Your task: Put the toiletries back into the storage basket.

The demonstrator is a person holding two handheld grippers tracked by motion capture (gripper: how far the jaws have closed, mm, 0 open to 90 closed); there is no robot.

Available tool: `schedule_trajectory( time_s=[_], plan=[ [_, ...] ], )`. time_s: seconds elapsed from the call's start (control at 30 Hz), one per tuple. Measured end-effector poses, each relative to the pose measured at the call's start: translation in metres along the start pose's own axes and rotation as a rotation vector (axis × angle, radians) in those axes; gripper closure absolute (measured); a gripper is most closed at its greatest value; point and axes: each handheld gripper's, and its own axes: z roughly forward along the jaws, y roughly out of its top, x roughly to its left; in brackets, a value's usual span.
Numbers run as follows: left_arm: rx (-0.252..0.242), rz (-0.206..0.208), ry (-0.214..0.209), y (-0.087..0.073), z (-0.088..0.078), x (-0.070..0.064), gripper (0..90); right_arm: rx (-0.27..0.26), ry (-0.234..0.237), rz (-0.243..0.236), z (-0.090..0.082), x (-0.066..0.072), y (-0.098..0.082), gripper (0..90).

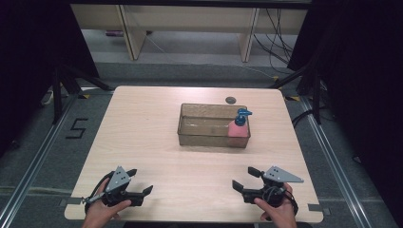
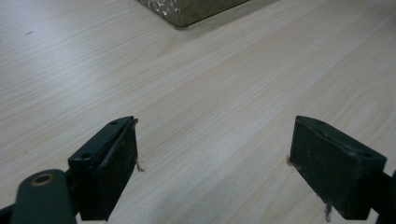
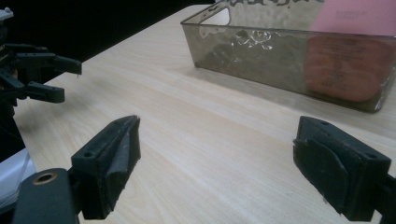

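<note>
Well back from both grippers, a pink soap bottle with a blue pump top (image 1: pixel 238 127) stands upright inside a clear, smoky-brown plastic tub (image 1: pixel 209 139), tucked into the tub's right end against its wall. That rectangular tub sits on the far middle of a pale wooden table (image 1: pixel 157 137), with a small dark round disc (image 1: pixel 231 99) on the tabletop just beyond it. From the right gripper view the bottle's pink body (image 3: pixel 348 65) shows through the rippled wall of the tub (image 3: pixel 247 56), ahead and to the right of the jaws. Nearer the person, the right gripper (image 1: pixel 246 179) rests low at the table's near right edge, held by a hand (image 1: pixel 278 211); its jaws stand wide apart with bare wood between them, gripping nothing. The left gripper (image 1: pixel 140 182) sits at the near left edge in the other hand (image 1: pixel 102 211), its jaws likewise spread wide and empty. A corner of the tub (image 2: pixel 187 11) appears at the top of the left gripper view. Both grippers are well apart from each other and from the tub
</note>
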Motion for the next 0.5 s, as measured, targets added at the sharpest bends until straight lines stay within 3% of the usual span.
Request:
schedule_trajectory(
  time_s=[0.2, 0.23, 0.27, 0.33, 0.37, 0.43, 0.47, 0.5],
  plan=[
    [0.0, 0.001, -0.001, 0.0, -0.0001, 0.0, 14.9, 0.005, -0.008, -0.043, -0.0015, 0.0027, -0.002, 15.6],
    [0.0, 0.001, -0.001, -0.0001, -0.0001, 0.0, 14.9, 0.009, -0.007, -0.012, -0.0021, 0.006, -0.0028, 15.6],
    [0.001, 0.002, -0.001, -0.0001, -0.0001, 0.0, 14.9, 0.011, -0.012, -0.039, -0.0018, 0.0044, -0.0027, 15.6],
    [0.002, 0.002, -0.001, -0.0001, 0.0, -0.0001, 14.9, 0.014, -0.012, -0.045, -0.0041, 0.0055, -0.0033, 15.6],
    [0.001, 0.003, -0.001, -0.0001, 0.0001, -0.0001, 14.8, 0.023, -0.009, -0.007, -0.0046, 0.0086, -0.0042, 15.5],
    [0.001, 0.002, 0.0, -0.0001, 0.0002, -0.0002, 14.9, 0.03, -0.003, -0.042, -0.0058, 0.0064, -0.0038, 15.5],
    [0.001, 0.002, 0.0, -0.0001, 0.0002, -0.0002, 14.9, 0.017, -0.017, -0.049, -0.0057, 0.0065, -0.0046, 15.5],
    [0.0, 0.001, 0.0, -0.0001, 0.0002, -0.0003, 14.9, 0.017, -0.001, -0.037, -0.0051, 0.007, -0.0052, 15.5]
  ],
)
